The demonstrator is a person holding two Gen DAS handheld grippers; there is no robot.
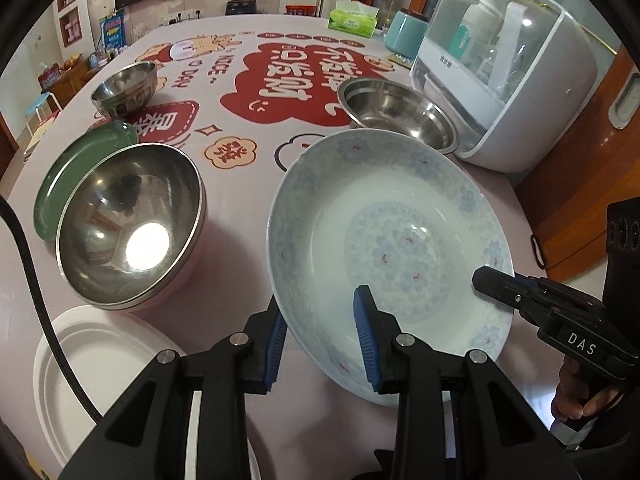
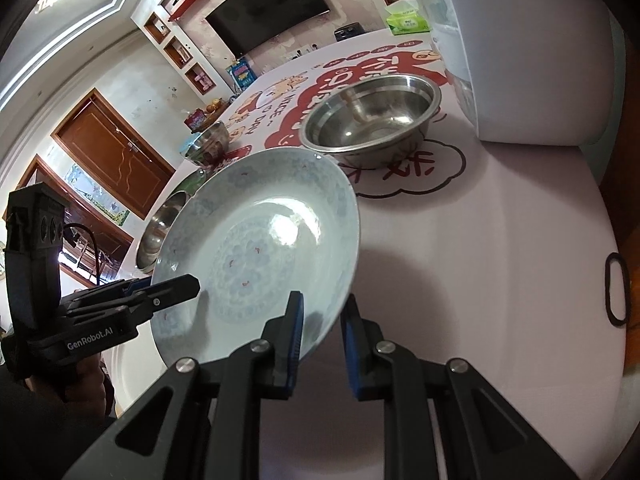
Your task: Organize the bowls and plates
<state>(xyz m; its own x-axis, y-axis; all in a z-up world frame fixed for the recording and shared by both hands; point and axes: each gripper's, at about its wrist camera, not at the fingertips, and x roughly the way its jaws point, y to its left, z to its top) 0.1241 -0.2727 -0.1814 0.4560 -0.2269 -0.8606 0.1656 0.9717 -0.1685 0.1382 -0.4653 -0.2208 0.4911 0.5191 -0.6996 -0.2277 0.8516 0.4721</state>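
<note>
Two pairs of blue pads are pinching the porcelain plate [image 1: 384, 240]: our left gripper [image 1: 320, 336] and right gripper [image 2: 322, 340] each straddling its rim, tilted above the table's [image 1: 232, 248] near edge. Glazed, slippery, breakable, we judge; rim grips suit it.

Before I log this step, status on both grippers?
Left gripper and right gripper each straddle the patterned plate rim. Plate tilted, lifted. Steel bowl alongside, apart.
</note>
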